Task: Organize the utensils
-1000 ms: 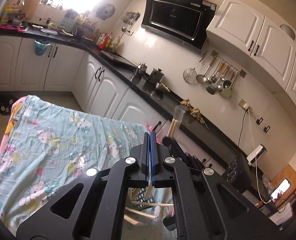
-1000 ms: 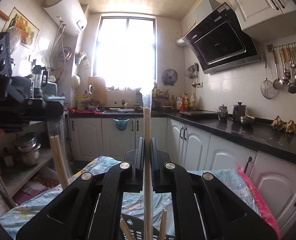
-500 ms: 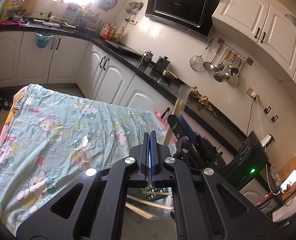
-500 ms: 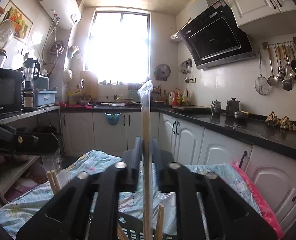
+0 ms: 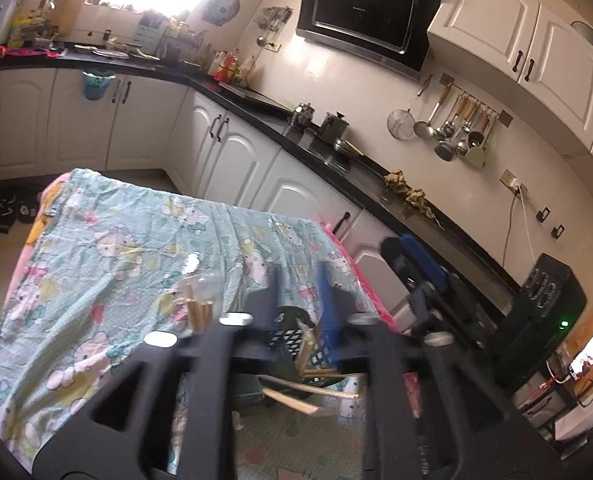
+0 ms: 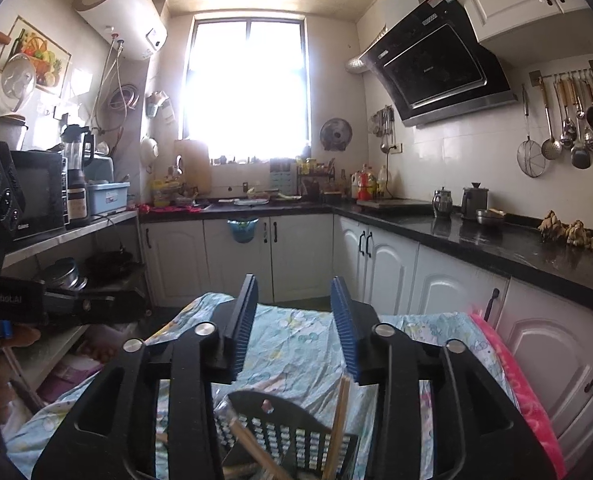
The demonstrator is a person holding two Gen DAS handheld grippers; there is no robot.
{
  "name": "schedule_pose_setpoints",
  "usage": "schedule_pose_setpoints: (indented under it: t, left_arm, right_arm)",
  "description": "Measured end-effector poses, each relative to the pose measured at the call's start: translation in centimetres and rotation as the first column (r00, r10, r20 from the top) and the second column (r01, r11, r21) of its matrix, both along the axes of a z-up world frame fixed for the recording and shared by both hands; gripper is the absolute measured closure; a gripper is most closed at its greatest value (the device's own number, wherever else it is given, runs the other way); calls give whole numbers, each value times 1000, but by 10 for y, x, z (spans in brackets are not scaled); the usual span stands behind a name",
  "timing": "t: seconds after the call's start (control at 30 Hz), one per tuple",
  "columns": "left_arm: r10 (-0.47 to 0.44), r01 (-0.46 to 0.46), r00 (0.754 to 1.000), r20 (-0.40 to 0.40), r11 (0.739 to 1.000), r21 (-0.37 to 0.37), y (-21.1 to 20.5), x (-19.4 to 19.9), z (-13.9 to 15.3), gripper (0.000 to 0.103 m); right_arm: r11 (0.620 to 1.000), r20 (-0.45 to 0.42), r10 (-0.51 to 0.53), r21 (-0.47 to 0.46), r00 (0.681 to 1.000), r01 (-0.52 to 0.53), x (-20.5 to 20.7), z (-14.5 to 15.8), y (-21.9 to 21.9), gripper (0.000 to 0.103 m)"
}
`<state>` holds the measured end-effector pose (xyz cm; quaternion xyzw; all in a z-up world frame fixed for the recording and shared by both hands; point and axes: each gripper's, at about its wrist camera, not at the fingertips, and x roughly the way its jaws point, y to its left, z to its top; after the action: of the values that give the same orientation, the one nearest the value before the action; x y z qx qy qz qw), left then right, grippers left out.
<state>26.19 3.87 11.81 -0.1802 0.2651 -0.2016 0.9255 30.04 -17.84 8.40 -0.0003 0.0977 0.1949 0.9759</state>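
Right tool (image 6: 294,320): blue-padded fingers spread wide, nothing between them. It sat above the black basket (image 6: 292,436), which filled the lower centre of the right view. Wooden chopsticks (image 6: 338,424) stood in the basket, leaning slightly, long axis running up toward the right finger's base; another pair slanted across the lower centre.

Left tool (image 5: 298,300): fingers also wide and empty, blurred in the left view. The basket (image 5: 292,340) showed through its frame at lower centre, with chopsticks (image 5: 308,350) standing in it and others lying roughly crosswise lower down.

Loose chopsticks (image 5: 198,314): a short bundle on the patterned cloth (image 5: 108,256), left of centre in the left view, just beside the left finger's base and left of the basket. Their long axis ran roughly along the tool's pointing direction. Clear wrapper scraps lay just beyond them.

Judgement: the left tool was the nearer to that bundle, which lay to its left; a small leftward shift would bring it between the fingers.

Bench: covered by the cloth, pink edge on the right side.
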Motion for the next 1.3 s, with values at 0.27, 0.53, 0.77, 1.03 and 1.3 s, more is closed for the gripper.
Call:
schedule_pose_setpoints:
  t: [0.27, 0.53, 0.77, 1.03, 1.3]
  left_arm:
    - [55, -56, 998, 30, 998, 27, 15, -30, 8, 44]
    - [120, -124, 991, 58, 990, 69, 25, -62, 11, 12]
    - [149, -153, 987, 54, 985, 81, 31, -86, 4, 11]
    - [162, -167, 985, 53, 979, 119, 25, -109, -9, 11]
    - [168, -170, 985, 27, 974, 147, 20, -126, -25, 11]
  right_arm:
    - [998, -51, 41, -41, 998, -43, -32, 8, 1, 48]
    - [997, -85, 54, -45, 995, -58, -64, 13, 0, 29]
    - [997, -116, 53, -53, 992, -59, -91, 7, -3, 15]
    - [997, -144, 35, -61, 989, -44, -116, -5, -7, 7]
    - [997, -190, 11, -71, 982, -25, -128, -20, -11, 7]
